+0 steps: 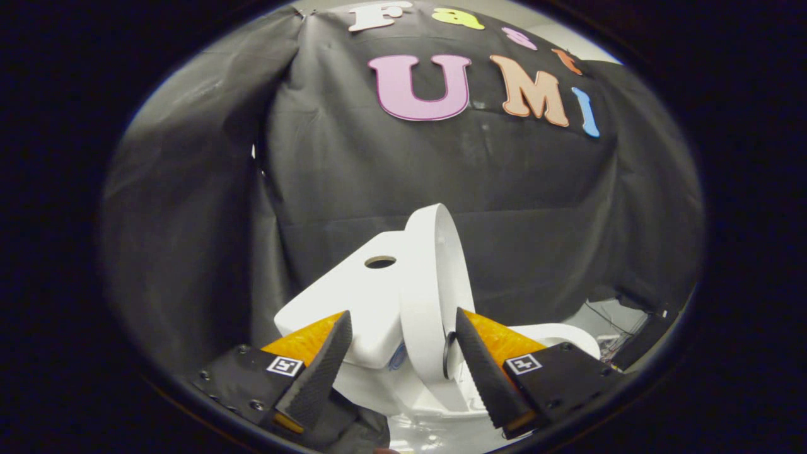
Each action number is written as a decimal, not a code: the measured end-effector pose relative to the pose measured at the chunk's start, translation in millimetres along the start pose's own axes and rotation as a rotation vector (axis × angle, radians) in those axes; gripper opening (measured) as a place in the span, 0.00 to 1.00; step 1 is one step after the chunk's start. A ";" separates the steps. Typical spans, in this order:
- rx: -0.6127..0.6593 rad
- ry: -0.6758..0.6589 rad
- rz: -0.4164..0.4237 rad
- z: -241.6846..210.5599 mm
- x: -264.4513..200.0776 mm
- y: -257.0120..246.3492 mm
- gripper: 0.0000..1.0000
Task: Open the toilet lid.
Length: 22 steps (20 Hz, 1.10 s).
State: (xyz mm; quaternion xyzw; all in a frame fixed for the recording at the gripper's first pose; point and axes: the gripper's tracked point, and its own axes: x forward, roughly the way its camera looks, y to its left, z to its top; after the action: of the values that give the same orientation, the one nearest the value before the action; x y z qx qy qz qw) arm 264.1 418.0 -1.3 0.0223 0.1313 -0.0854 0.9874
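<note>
One toilet (378, 302), one raised lid (435, 277), one open claw (400, 340).

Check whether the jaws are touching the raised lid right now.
Cannot tell. In the gripper view the upright lid stands between the open gripper jaws, but no contact or gap shows plainly.

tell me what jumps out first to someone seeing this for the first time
The white toilet lid stands raised on edge just ahead of the gripper, leaning toward the white tank, whose top has a round hole. The two black ridged fingers with orange backing stand wide apart, open, with the lid's lower edge in the gap between them and neither finger pressing on it. A small black ring hangs by the lid's edge near the right finger.
</note>
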 end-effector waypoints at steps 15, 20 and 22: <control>-0.017 -0.072 0.152 22.9 -46.1 -57.0 0.99; -0.016 -0.079 0.179 28.6 -65.0 -86.4 0.99; -0.012 -0.073 0.165 24.9 -67.2 -104.2 0.99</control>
State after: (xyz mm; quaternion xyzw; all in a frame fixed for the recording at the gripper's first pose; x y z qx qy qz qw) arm 188.4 324.7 38.1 0.0241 0.0933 -0.0038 0.9953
